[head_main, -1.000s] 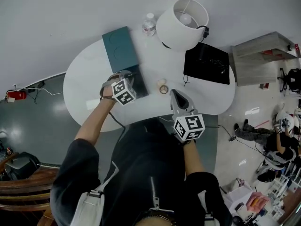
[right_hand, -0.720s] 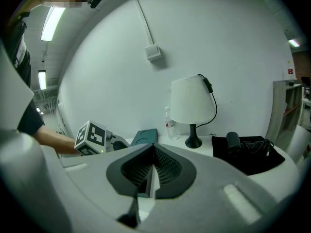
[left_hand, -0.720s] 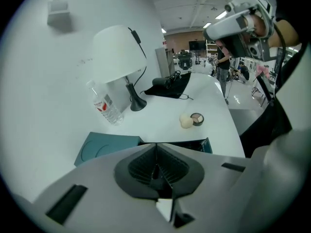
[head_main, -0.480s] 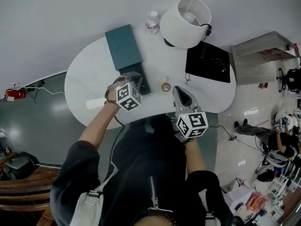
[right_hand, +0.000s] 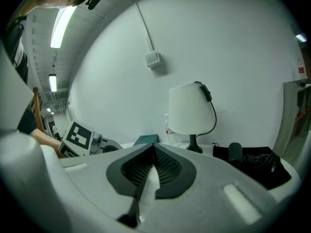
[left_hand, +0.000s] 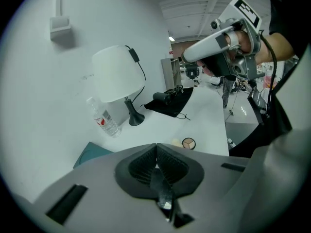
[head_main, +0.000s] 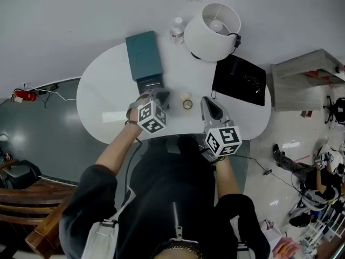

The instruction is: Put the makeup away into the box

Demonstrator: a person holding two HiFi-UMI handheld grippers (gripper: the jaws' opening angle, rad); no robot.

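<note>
**Two grippers, one compact left on the table.** At a white oval table (head_main: 102,99), we look down on a person holding a gripper in each hand, both over the near edge.

The left gripper (left_hand: 156,145) has its jaws pressed together with nothing between the pads. In the head view its tips hang by the near end of the teal box (head_main: 143,54). The box lies open, its lid laid flat toward the wall and its dark inside facing up. What the box holds we cannot make out.

The right gripper (right_hand: 153,145) also has its jaws closed tip to tip, empty, and points across the table toward the lamp (head_main: 213,25).

The makeup compact (head_main: 187,104), a small round case showing tan shades, lies on the bare tabletop between the two grippers. It is outside the box and touched by neither gripper. From the left gripper view we find it just past the jaw tips and off to the right. A pale round piece (head_main: 186,96) sits just beside it on the far side. In the head view the compact is just right of the box's near end and just left of the right gripper's tips.

Farther back a water bottle (head_main: 177,30) stands beside the lamp. A black pouch (head_main: 239,80) lies to the right, well apart from the compact.
</note>
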